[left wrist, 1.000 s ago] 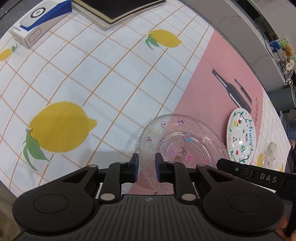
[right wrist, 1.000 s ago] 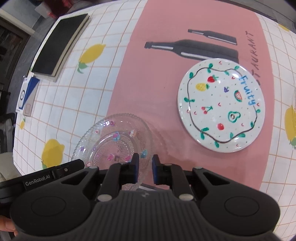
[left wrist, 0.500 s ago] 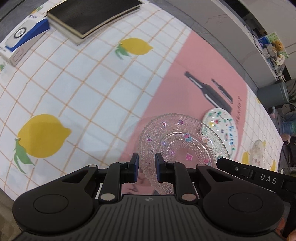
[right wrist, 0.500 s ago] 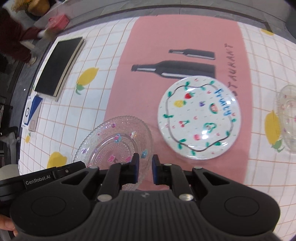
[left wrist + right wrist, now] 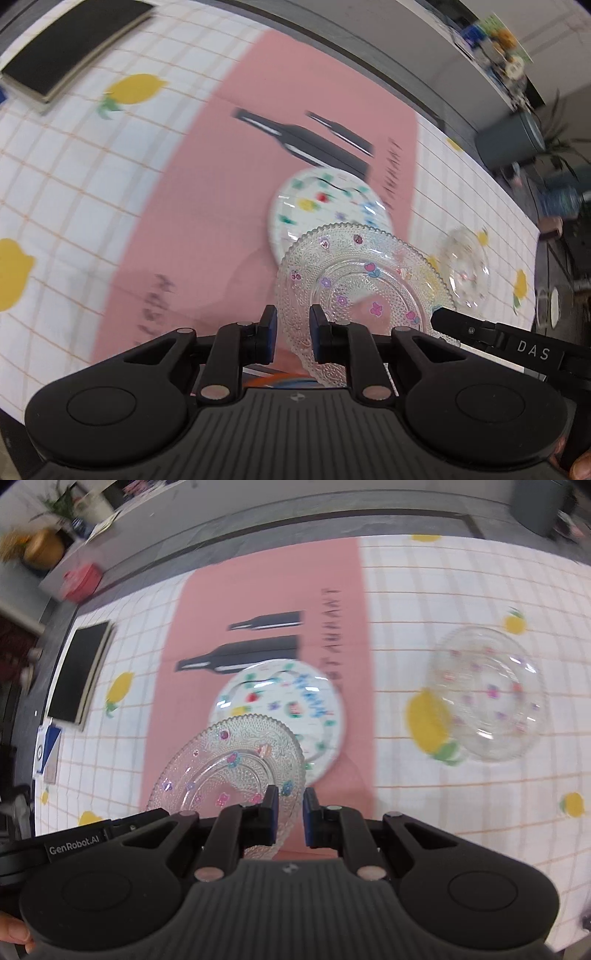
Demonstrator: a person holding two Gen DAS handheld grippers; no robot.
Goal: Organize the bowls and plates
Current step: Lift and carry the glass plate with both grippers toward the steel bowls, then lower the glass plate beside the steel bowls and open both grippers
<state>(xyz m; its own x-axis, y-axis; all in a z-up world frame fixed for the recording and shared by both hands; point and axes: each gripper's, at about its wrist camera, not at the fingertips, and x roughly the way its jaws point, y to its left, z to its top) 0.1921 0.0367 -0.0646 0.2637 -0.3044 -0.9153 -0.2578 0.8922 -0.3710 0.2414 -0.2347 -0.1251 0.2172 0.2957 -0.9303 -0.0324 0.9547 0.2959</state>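
Left wrist view: the left gripper (image 5: 291, 334) sits at the bottom centre, its fingers (image 5: 267, 332) pinching the near rim of the glass plate (image 5: 354, 284). The plate is clear, beaded and dotted with small flower stickers; nothing lies in it. It hangs tilted above the surface (image 5: 92, 177), right of centre, and overlaps the lower edge of the white plate (image 5: 321, 206), which lies flat on the pink mat (image 5: 207, 192) just below two printed bottles. That plate is empty too. A glass bowl (image 5: 465, 273) stands further right on the checked cloth; it looks empty, though blur hides detail. A black book (image 5: 70, 48) lies at the upper left. The other tool's black arm enters from the lower right.

Right wrist view: the right gripper (image 5: 290, 816) is at the bottom centre, fingers (image 5: 269, 812) nipped on the glass plate's (image 5: 229, 760) opposite rim. The plate fills the lower left of centre, tilted, its far edge covering part of the white plate (image 5: 280, 701), which carries painted fruit and blue lettering. The glass bowl (image 5: 487, 694) stands at the right, well apart, beside a printed lemon. The book (image 5: 81, 672) lies at the left edge.
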